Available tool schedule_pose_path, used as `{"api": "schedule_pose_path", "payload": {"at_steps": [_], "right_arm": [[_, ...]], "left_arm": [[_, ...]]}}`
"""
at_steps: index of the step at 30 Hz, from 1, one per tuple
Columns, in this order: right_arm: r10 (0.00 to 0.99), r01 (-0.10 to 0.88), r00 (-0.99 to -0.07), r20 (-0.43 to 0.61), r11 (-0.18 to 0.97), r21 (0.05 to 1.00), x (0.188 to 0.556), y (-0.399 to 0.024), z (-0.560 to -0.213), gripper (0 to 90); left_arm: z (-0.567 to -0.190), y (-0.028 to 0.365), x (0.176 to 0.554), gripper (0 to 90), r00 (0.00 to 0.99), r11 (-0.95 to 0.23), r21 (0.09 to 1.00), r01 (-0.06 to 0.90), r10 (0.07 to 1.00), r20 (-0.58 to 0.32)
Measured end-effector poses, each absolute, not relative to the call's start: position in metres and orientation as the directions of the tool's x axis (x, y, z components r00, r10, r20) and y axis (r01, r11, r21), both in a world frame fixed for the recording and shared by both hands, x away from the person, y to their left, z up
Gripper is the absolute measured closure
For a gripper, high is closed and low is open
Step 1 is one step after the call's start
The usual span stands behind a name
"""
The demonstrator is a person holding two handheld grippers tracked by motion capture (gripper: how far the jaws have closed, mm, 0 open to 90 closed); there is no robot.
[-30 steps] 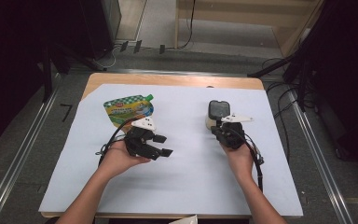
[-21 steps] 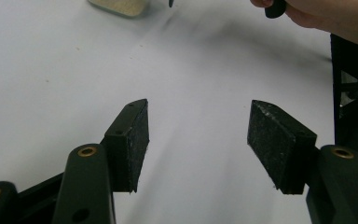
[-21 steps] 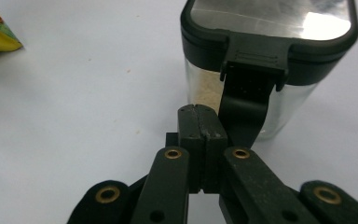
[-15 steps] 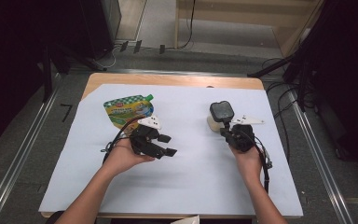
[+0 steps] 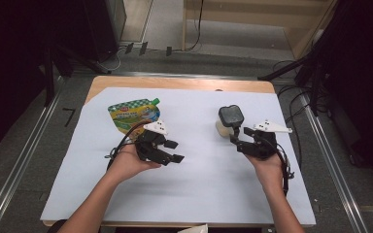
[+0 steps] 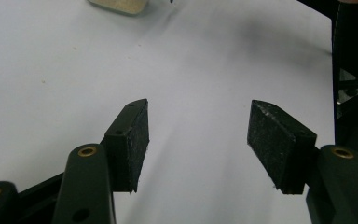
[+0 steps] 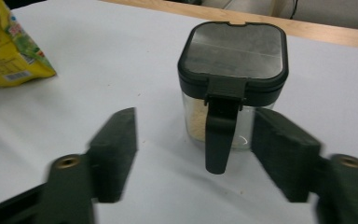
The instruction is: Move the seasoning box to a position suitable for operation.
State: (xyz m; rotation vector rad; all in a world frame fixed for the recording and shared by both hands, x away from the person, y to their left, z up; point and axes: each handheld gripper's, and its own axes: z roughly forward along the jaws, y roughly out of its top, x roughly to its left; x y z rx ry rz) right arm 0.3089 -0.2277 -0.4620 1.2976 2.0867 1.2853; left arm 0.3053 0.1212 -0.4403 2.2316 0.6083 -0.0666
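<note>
Standing free before the just-opened right tongs (image 7: 193, 154), lidded jar (image 7: 232, 79), yellow pouch (image 5: 132, 114) beyond the released left tongs (image 5: 175, 151).

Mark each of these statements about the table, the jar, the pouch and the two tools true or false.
1. The right tool grips the jar. False: its jaws have just been opening and stand clear of it.
2. The jar's dark lid is on. True.
3. The yellow-green pouch lies beyond the left tool. True.
4. The left tool holds the pouch. False: its jaws are open over bare white sheet.
5. The jar lies on its side. False: it stands upright.
</note>
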Motion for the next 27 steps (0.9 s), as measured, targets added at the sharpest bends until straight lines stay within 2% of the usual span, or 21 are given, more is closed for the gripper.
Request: {"api": "schedule_pose_path", "payload": {"at_steps": [3, 4, 16, 27], "right_arm": [[0.856, 0.516, -0.494, 0.152, 0.148, 0.843, 0.315, -0.228, -0.462, 14.3], [0.858, 0.521, -0.490, 0.152, 0.149, 0.840, 0.317, -0.227, -0.463, 13.4], [0.878, 0.560, -0.447, 0.170, 0.126, 0.819, 0.344, -0.222, -0.470, 7.0], [0.894, 0.574, -0.419, 0.155, 0.129, 0.808, 0.375, -0.204, -0.479, 6.7]], "left_arm": [[-0.440, 0.122, 0.304, 39.3, 0.882, -0.560, 0.697, 0.447, 0.404, -0.241], [-0.440, 0.122, 0.304, 39.3, 0.883, -0.561, 0.697, 0.447, 0.404, -0.241], [-0.440, 0.132, 0.297, 40.3, 0.871, -0.544, 0.701, 0.461, 0.429, -0.240], [-0.440, 0.143, 0.292, 40.3, 0.855, -0.523, 0.703, 0.482, 0.456, -0.247]]}}
